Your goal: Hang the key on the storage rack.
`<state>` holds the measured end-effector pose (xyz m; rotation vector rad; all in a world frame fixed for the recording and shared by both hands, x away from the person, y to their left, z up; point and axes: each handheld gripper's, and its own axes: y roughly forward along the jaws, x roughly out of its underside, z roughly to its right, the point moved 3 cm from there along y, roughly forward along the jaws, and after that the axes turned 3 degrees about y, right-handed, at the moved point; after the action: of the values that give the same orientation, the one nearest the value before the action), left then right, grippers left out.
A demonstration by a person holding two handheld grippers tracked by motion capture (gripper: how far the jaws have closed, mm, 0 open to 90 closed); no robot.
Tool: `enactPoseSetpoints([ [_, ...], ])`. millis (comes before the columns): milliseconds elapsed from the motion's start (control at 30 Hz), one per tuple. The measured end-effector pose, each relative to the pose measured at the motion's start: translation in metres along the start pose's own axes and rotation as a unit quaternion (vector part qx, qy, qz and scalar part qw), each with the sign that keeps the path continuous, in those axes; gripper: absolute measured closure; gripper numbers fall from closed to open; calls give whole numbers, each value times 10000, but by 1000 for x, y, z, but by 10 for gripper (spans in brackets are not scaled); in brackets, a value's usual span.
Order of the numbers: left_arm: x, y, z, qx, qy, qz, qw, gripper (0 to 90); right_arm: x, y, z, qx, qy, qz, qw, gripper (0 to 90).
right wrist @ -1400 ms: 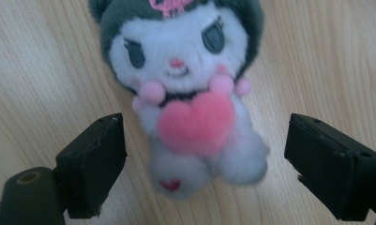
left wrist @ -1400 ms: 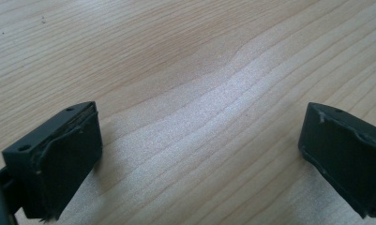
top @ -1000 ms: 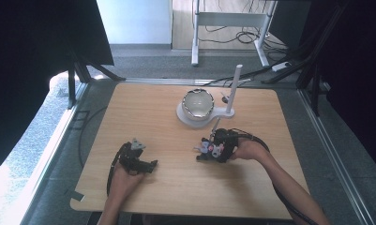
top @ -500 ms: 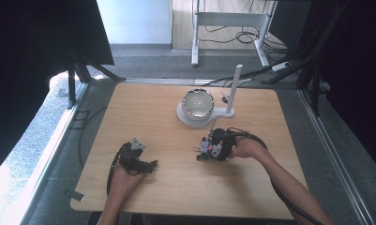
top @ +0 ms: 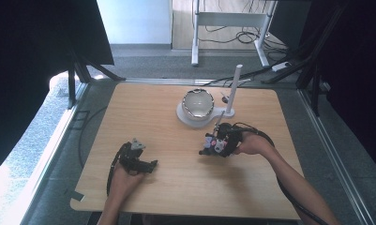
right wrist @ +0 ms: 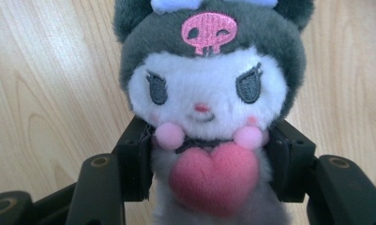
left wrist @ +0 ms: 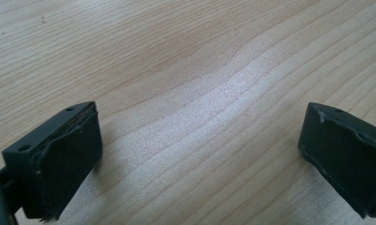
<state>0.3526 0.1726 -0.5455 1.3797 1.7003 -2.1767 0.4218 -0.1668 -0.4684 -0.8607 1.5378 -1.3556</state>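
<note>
Item 1, right claw (right wrist: 209, 164): clenched on a plush toy (right wrist: 206, 89). I see its jaws have just been closing, and the toy's body now sits squeezed between the two pads, the head with its pink skull patch standing above them and a pink heart just in front of them. In the high view the same claw (top: 213, 144) carries the toy at its tip. I judge the grasp made, so the toy should be ready to lift and carry.

Item 2, left claw (left wrist: 199, 154): released, jaws wide apart, with bare wooden table (left wrist: 185, 70) between and beyond them. In the high view it (top: 146, 165) rests low on the board, well apart from the toy.

Item 3, bowl (top: 198, 103): shiny, round, standing on a white base (top: 184, 114) beyond the right claw, near it. I cannot make out anything inside. A white post (top: 233, 89) rises just beside the bowl.
</note>
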Motion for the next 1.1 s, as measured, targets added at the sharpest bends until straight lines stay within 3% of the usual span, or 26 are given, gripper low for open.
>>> enactPoseSetpoints([
  [233,0,0,0,-2,12,1,10000,0,9,-17,4,-29,-6,140,9999,427],
  [767,0,0,0,-9,-12,16,10000,0,32,-48,18,-1,442,355,9984,426],
  [1100,0,0,0,-9,-11,16,10000,0,48,-74,35,182,834,489,9951,426],
])
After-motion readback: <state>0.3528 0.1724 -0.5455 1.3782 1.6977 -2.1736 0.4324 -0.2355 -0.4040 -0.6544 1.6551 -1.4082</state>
